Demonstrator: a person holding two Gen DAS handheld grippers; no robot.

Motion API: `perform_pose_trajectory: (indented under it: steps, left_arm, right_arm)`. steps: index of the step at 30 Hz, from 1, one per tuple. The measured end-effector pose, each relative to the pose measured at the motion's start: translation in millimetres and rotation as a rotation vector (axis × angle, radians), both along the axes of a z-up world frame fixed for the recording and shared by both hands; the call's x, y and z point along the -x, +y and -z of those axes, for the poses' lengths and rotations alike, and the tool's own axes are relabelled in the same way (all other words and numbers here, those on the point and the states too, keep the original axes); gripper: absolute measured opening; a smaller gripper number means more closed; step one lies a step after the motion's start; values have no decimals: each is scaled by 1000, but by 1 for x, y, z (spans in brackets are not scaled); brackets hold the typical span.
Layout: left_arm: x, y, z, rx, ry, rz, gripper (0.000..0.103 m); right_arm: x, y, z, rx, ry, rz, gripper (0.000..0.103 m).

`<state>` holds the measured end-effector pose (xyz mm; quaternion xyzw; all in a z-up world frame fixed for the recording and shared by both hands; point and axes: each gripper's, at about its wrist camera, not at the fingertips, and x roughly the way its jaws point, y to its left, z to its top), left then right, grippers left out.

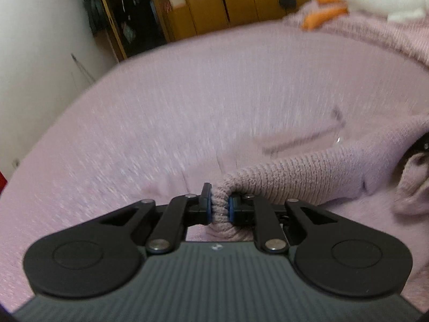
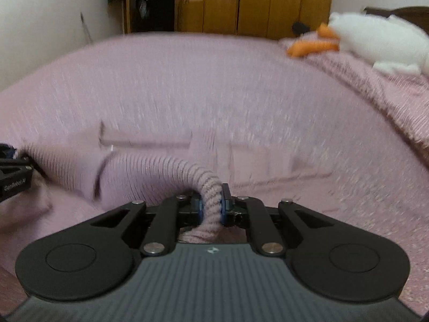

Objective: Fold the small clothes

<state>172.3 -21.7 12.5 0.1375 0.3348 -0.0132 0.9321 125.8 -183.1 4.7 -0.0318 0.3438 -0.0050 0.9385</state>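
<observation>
Nearest, left gripper (image 1: 219, 206) clamped on a bunched edge of the small pink ribbed-knit garment (image 1: 308, 171), blue pads pinching the yarn. Right gripper (image 2: 211, 204) likewise clamped on another bunched edge of the same knit. Between the two, garment slung in a sagging span just above the pink textured bedspread (image 1: 174, 107). Farther off, white plush duck with orange feet (image 2: 375, 43) near the bed's far corner; behind, wooden wardrobe (image 2: 254, 2). Likely risk: thick knit slipping from a shallow pinch, or uneven pull stretching it and skewing the fold; pink on pink hides edges.
</observation>
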Motion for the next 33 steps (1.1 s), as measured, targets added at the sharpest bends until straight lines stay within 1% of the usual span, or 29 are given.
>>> perform_pose_trajectory:
  steps: [2,3,4,6,8,9,11,13,16,19,22,25,27,31,33]
  left_arm:
    - [-8,0,16,-23,28,-12,16]
    - [-8,0,21,-36,24,-8,15]
    - [-8,-1,23,-53,14,-1,16]
    - [-5,-6,21,-93,11,9,18]
    - [-1,-5,14,-120,9,8,34]
    - [2,-4,10,-131,8,7,38]
    - [9,1,2,-127,6,6,54]
    - [18,9,-10,-103,-2,21,60]
    - [35,17,-27,-78,-16,47,64]
    - [54,23,-41,-57,-21,70,64]
    - [71,28,-47,-33,-10,98,64]
    - [82,32,-44,9,18,108,64]
    - [89,33,-38,34,29,129,64]
    - [94,22,-21,8,48,186,64]
    - [95,13,-13,-25,47,216,64]
  right_arm:
    - [-8,2,11,-2,24,2,15]
    - [-10,3,13,3,20,3,17]
    - [-11,4,13,-1,25,6,23]
    - [-11,4,10,-16,36,3,30]
    - [-8,1,3,-30,43,-4,44]
    - [-4,-1,-3,-38,36,-10,48]
    - [11,-8,-16,-43,8,-26,62]
    - [24,-14,-27,-30,-21,-42,66]
    - [44,-23,-41,-31,-37,-71,69]
    - [64,-31,-48,-31,-51,-97,74]
    - [86,-33,-53,-16,-71,-143,77]
    - [98,-31,-53,12,-76,-197,79]
    - [101,-27,-50,28,-64,-220,79]
    - [97,-20,-34,35,-14,-253,79]
    - [93,-16,-24,52,7,-262,79]
